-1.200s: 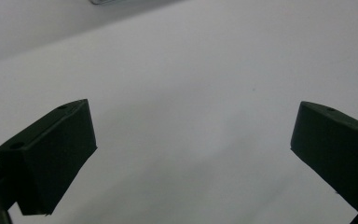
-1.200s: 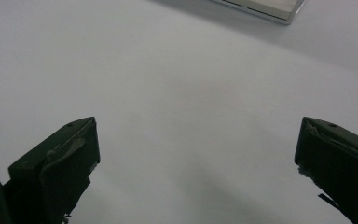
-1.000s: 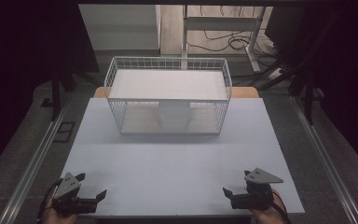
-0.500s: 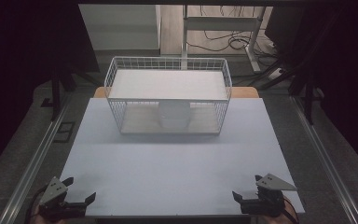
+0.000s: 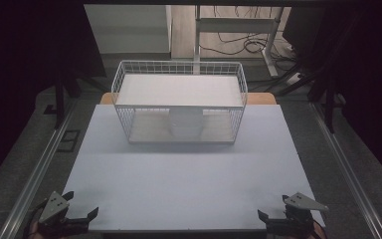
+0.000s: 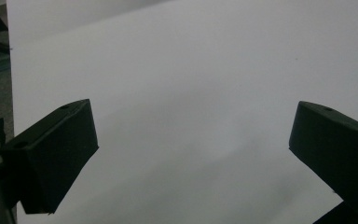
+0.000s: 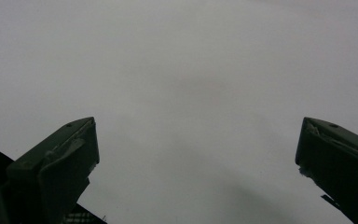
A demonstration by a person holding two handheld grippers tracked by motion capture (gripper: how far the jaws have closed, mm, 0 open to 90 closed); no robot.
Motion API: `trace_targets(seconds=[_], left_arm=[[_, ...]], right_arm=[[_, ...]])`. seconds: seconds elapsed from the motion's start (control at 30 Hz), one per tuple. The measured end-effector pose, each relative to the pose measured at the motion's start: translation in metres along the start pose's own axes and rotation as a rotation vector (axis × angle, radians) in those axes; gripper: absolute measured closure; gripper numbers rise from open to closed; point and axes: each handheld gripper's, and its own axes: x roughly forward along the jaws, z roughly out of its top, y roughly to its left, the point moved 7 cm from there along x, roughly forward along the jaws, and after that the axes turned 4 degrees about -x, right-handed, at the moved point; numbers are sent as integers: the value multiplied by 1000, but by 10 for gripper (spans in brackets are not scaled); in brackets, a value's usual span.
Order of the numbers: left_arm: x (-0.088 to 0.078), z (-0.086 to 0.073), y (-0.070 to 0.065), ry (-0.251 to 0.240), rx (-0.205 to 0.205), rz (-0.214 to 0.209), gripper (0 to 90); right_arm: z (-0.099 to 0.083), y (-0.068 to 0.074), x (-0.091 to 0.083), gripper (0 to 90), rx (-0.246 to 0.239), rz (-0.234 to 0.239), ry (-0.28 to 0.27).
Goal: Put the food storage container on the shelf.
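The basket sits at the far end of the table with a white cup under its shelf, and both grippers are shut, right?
Not quite. The basket does sit at the far end of the table with a white cup under its shelf, but both grippers are open. The left gripper and right gripper views show their jaws spread wide apart with nothing between.

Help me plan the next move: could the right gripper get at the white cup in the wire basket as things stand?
Probably yes: right gripper is open, bare table lies between, but the white cup sits under the wire basket's shelf.
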Motion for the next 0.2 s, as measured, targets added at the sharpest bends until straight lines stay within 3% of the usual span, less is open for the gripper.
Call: trace_targets(seconds=[0.2], left_arm=[[1, 0, 0, 7, -7, -5, 15]], right_arm=[[-1, 1, 1, 0, -18, -5, 11]])
